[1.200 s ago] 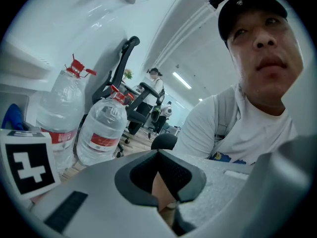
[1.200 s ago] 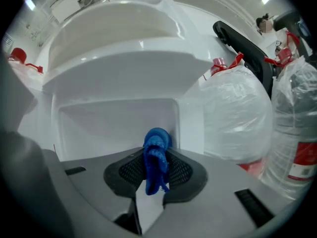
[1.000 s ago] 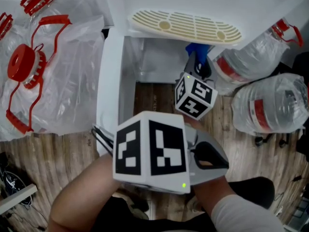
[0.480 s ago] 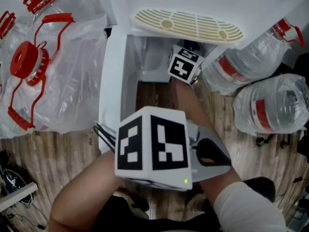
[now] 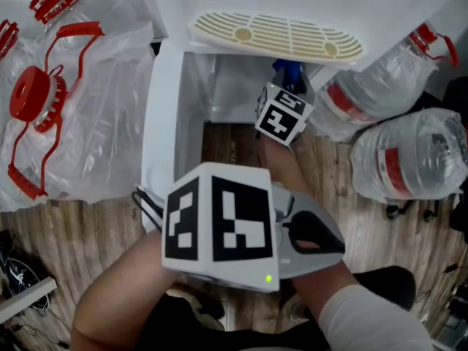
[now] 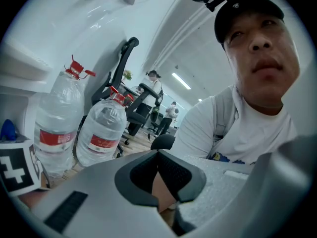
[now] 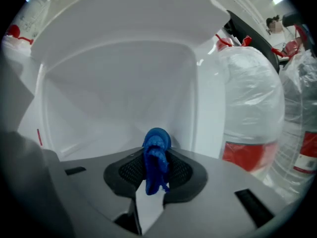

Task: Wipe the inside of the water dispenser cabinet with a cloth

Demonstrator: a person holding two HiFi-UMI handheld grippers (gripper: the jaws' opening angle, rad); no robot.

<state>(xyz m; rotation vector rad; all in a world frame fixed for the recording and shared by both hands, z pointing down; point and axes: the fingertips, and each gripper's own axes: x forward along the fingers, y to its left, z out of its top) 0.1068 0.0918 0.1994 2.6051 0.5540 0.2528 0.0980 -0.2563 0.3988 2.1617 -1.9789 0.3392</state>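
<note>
Cloth: a small blue cloth, soft and bumpy, squeezed into one thin strip.
Which way it points: in the right gripper view the strip runs up and down between the pads. Its round, bunched end sticks out past the jaw tips, towards the back wall of the cabinet.
Where it is: at the open front of the cabinet, close to the right side wall. I cannot tell if it touches a wall.
Right gripper: the grey right gripper has its two black, dotted pads pressed onto the cloth.
Left gripper: the grey left gripper is held low, near the person's body and well away from the cabinet. Its jaws are together at the tips with nothing between them.
Cabinet: one white cabinet with smooth, shiny, flat walls, shaped like a box and open at the front.
Tray: one long cream plastic tray with many thin slots lies on the top, just above the cloth.
Bottles on the right: two big clear plastic water bottles with red labels lie on their sides.
Bottles on the left: clear bottles with red caps and red handles sit inside crinkly see-through bags. I cannot count them.
Floor: brown wood-look planks.
</note>
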